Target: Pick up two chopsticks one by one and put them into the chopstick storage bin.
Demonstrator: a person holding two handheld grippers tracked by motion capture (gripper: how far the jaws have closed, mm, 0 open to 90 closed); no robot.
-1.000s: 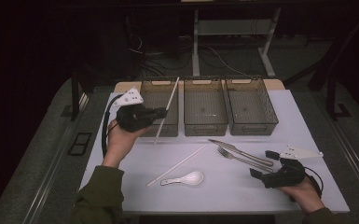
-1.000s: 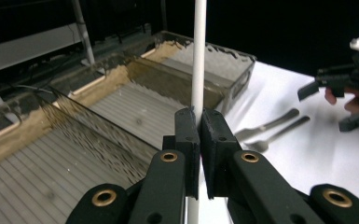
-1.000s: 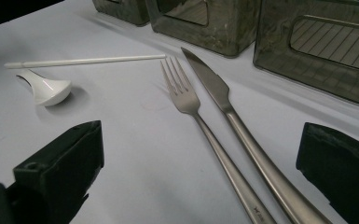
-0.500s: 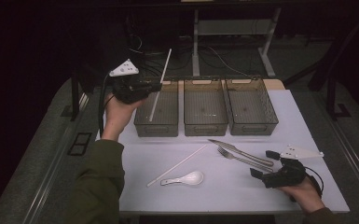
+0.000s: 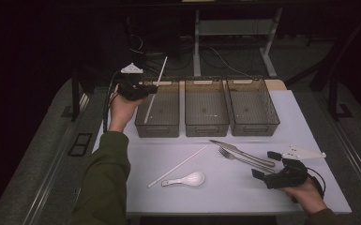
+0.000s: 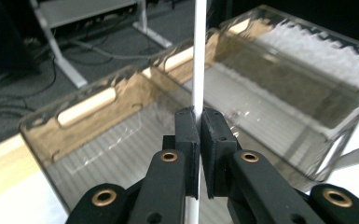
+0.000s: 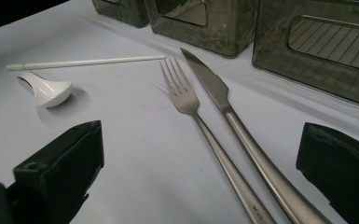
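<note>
- left gripper view puts the white chopstick [image 6: 198, 56] dead centre, pinched between my two black jaws, which are pressed tight against it with no gap to spare.
- high view shows the same chopstick [image 5: 155, 90] standing steeply tilted, its lower end down inside the leftmost bin [image 5: 143, 129] and its upper end leaning up past the far rim.
- my left gripper [image 5: 152, 88] holds it near the middle of its length, over the left side of that bin, with the jaws pointing toward the table's right.
- i judge the step in hand to be the drop-off: the stick is over its bin but not yet released.
- the next move, as i read it, calls for tipping the stick flatter so it lies along the bin, then easing the jaws apart; letting go while it is this steep could leave it propped on the rim.
- a second white chopstick [image 5: 177, 167] lies on the white table [image 5: 225, 197] in front of the bins, with a white soup spoon [image 5: 187, 179] just beside it.
- a fork [image 5: 244, 159] and a knife [image 5: 241, 152] lie side by side further right, well apart from the two other bins, the middle bin [image 5: 206, 129] and the right bin [image 5: 255, 129].
- my right gripper [image 5: 265, 164] rests low on the table near the fork and knife handles, jaws spread wide with nothing gripped; right gripper view has both handles running between the jaws.
</note>
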